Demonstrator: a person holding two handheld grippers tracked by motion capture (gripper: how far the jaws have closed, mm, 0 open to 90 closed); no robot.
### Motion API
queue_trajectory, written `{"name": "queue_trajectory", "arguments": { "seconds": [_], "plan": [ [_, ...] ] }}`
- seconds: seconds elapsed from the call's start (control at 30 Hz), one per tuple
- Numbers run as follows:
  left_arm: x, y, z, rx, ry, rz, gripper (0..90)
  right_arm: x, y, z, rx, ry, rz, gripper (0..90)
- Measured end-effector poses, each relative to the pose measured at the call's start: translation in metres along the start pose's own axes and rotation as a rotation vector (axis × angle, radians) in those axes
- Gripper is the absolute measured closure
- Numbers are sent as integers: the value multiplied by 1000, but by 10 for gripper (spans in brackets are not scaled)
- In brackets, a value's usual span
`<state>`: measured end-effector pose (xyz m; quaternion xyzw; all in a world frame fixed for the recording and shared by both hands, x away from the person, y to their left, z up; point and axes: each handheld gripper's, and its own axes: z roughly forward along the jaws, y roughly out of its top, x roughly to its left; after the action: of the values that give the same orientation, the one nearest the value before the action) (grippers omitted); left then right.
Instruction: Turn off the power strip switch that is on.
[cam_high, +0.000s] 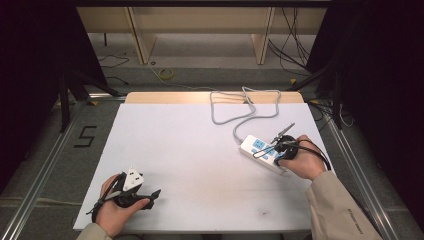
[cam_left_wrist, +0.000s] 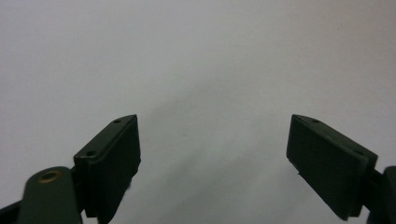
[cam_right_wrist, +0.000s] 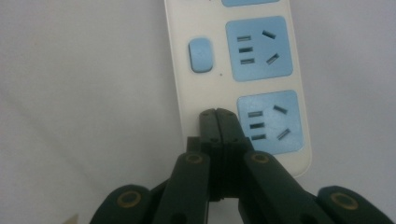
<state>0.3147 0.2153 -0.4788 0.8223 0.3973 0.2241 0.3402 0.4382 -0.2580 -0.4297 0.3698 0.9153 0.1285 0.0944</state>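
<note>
A white power strip (cam_high: 256, 148) with light-blue sockets lies at the right of the white table (cam_high: 190, 150). Its grey cable (cam_high: 235, 107) loops toward the far edge. My right gripper (cam_high: 270, 151) is shut, and its tips rest on the strip. In the right gripper view the shut tips (cam_right_wrist: 217, 112) sit on the strip's white body (cam_right_wrist: 177, 79), just left of the nearest socket (cam_right_wrist: 271, 121) and below a blue switch button (cam_right_wrist: 201, 55). My left gripper (cam_high: 145, 196) lies near the front left corner. Its jaws stand open (cam_left_wrist: 215, 154) over bare table with nothing between them.
Wooden shelf legs (cam_high: 142, 42) and loose cables (cam_high: 165, 74) are on the floor beyond the table. A black "5" (cam_high: 86, 136) marks the floor at left. Metal rails (cam_high: 45, 165) run along both sides of the table.
</note>
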Motion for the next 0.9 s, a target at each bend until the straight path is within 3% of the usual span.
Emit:
{"name": "queue_trajectory", "arguments": {
  "seconds": [0.9],
  "plan": [
    [0, 0, 0, 2, 0, 2, 174, -1, 0, -3, -14, 0, -3, 900]
  ]
}}
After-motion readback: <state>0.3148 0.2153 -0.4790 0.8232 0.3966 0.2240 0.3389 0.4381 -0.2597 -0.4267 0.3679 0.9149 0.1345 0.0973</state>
